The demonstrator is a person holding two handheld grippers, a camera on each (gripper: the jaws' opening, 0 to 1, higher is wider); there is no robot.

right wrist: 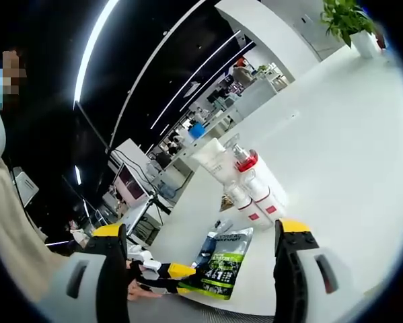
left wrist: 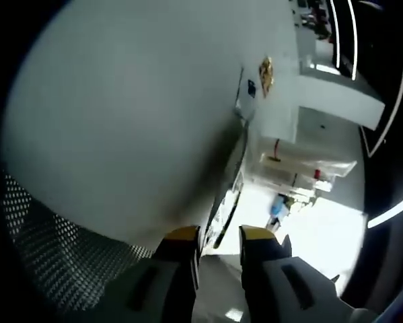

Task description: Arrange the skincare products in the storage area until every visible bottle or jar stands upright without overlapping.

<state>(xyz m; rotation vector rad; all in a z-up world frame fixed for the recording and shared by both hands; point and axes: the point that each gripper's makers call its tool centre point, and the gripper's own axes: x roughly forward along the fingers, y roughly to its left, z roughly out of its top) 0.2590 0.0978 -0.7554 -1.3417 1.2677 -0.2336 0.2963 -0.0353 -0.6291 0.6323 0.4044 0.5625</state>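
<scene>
Left gripper point(left wrist: 219, 243) raised close to a broad pale wall point(left wrist: 120, 114), yellow-tipped jaws standing nearly together with only a thin gap, nothing between them. Perforated dark mesh point(left wrist: 46, 242) low at the left of the left gripper view, a bright room with white counters point(left wrist: 336, 87) off to the right, too blurred to read further. Right gripper point(right wrist: 201, 235) wide apart, jaws spread to either side of the view and holding nothing. Between those jaws, on a white table point(right wrist: 336, 155), a tight cluster of skincare products: a white bottle with a red collar point(right wrist: 251, 171) and a second white bottle with a small red label point(right wrist: 245, 202) touching beside it, both seen tilted in the rolled view, so upright or lying hard to tell; a pale cup-like jar point(right wrist: 211, 158) just behind them. Nearer the camera, a flat green-and-black pouch point(right wrist: 225, 266) lying on the table, with a small dark bottle point(right wrist: 206, 250) partly tucked at its edge. Low at the left of the right gripper view, a black-gloved hand point(right wrist: 140, 276) by a yellow jaw tip, near the pouch. A person's pale sleeve point(right wrist: 9, 222) along the left edge, a potted plant point(right wrist: 349, 23) far off at the top.
</scene>
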